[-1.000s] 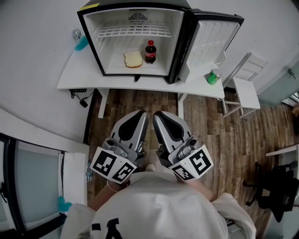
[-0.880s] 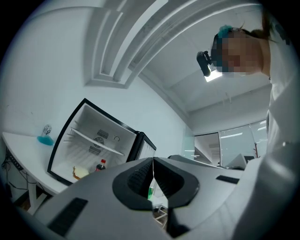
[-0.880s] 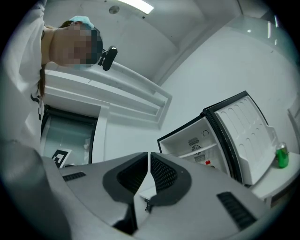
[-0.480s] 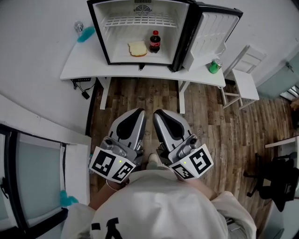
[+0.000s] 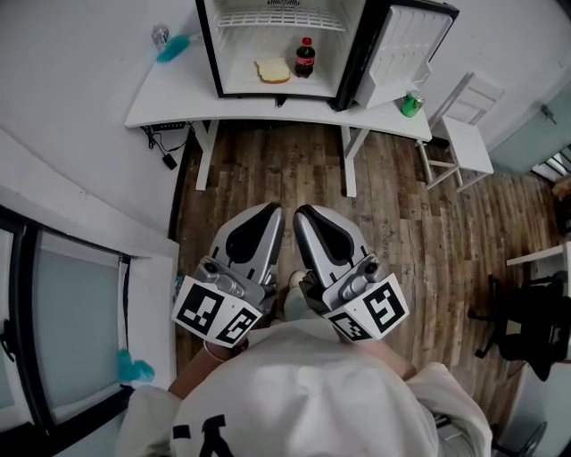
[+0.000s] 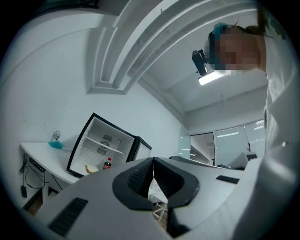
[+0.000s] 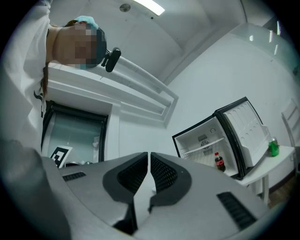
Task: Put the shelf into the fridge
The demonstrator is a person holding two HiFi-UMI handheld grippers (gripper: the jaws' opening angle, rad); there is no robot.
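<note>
The open black fridge (image 5: 209, 46) stands on a white table (image 5: 169, 96) at the top of the head view, its door (image 5: 403, 43) swung right. A white wire shelf (image 5: 281, 20) sits across its upper part, also visible in the left gripper view (image 6: 105, 144) and the right gripper view (image 7: 202, 145). Below the shelf lie a sandwich (image 5: 273, 70) and a cola bottle (image 5: 305, 57). My left gripper (image 5: 274, 208) and right gripper (image 5: 302, 211) are side by side close to my body, over the wood floor and far from the fridge. Both are shut and hold nothing.
A green can (image 5: 411, 103) stands on the table's right end, a teal object (image 5: 174, 47) on its left end. A white chair (image 5: 468, 134) stands right of the table. A black office chair (image 5: 526, 335) is at the far right. A glass partition (image 5: 62, 330) runs along the left.
The fridge and table have slid toward the top of the head view and look smaller: I have backed away from them. Both grippers stay shut, side by side.
</note>
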